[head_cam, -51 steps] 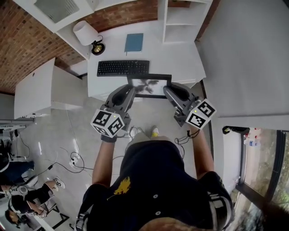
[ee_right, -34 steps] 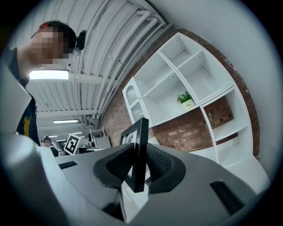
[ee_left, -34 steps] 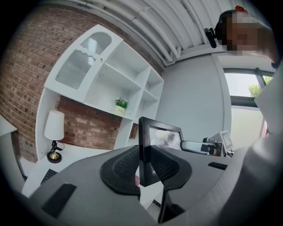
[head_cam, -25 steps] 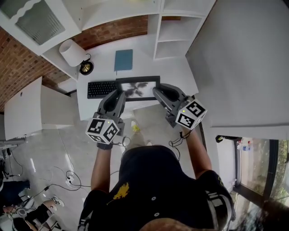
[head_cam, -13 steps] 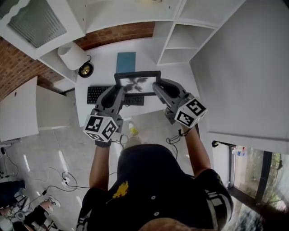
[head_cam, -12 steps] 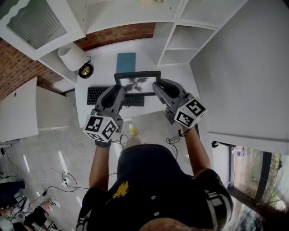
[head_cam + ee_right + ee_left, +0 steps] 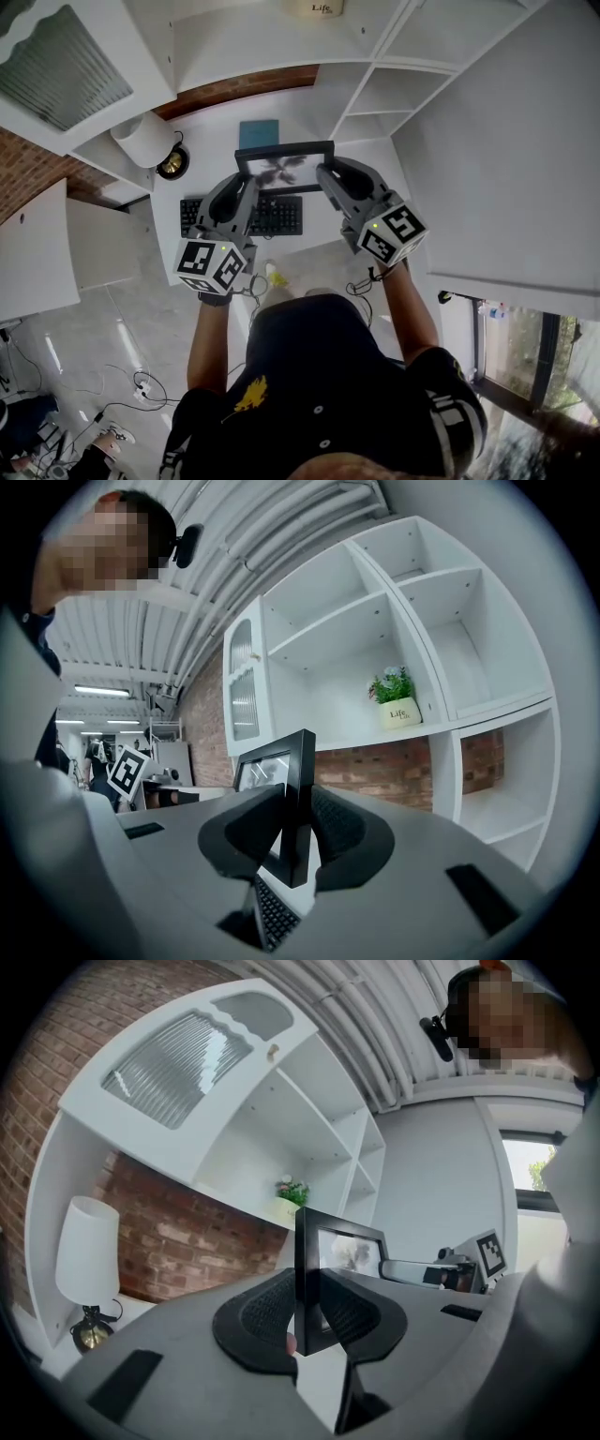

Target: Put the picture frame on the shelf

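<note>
Left tongs (image 7: 305, 1302) clamped on left edge of picture frame (image 7: 284, 167); right tongs (image 7: 298, 832) clamped on its right edge. Frame upright, carried in air between them at centre of head view, above white surface (image 7: 211, 150). Below frame: black keyboard (image 7: 258, 216), blue notebook (image 7: 260, 134). Lamp (image 7: 145, 141) at surface's left end. Brick wall (image 7: 234, 86) behind. White shelf unit (image 7: 375, 89), open compartments, upper right. Potted plant (image 7: 400, 703) on shelf ledge. Glass-door cabinet (image 7: 56, 80) upper left. Grey wall (image 7: 506, 141) close on right. Tiled floor (image 7: 112, 309) lower left.

Two claws (image 7: 246, 180) (image 7: 323, 173), one frame (image 7: 284, 167), seemingly one keyboard (image 7: 278, 217)
</note>
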`<state>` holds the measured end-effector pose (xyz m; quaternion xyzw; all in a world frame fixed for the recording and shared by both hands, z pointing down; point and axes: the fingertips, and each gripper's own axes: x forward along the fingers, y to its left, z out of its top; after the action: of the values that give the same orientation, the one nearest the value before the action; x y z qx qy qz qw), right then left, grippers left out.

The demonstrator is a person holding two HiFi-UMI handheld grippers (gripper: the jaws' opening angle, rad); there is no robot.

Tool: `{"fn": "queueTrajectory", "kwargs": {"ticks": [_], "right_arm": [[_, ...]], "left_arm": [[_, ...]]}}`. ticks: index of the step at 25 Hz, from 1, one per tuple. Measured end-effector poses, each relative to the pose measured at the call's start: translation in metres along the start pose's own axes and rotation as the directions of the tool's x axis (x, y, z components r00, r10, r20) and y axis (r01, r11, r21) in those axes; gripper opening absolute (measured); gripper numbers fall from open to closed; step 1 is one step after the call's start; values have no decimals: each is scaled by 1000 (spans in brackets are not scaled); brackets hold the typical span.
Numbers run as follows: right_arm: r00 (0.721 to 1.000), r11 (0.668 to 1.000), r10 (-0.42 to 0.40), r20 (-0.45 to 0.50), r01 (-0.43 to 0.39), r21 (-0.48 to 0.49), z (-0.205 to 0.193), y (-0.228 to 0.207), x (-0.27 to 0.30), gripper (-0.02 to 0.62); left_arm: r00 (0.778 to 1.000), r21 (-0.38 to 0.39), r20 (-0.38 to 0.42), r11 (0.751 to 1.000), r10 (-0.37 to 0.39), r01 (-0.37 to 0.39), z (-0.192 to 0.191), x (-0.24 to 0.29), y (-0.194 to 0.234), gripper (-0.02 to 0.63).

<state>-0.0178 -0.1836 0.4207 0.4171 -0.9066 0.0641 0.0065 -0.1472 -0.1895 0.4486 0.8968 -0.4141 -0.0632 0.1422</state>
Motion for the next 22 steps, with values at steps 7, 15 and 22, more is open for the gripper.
{"fn": "queueTrajectory", "kwargs": {"ticks": [7,15,22], "right_arm": [[1000,999,-29,-7,29,-19,9,-13,20,81],[999,999,36,15,-36,-18,11,-56,29,81],[995,995,100,26,-99,-25,28,-80,42,80]], "left_arm": [[1000,-26,8,1000,-13,13,8,18,16,92],[999,27,17,998,51,-51,10,58,16,92],[991,55,32,989,133,-134,27,77,14,92]]}}
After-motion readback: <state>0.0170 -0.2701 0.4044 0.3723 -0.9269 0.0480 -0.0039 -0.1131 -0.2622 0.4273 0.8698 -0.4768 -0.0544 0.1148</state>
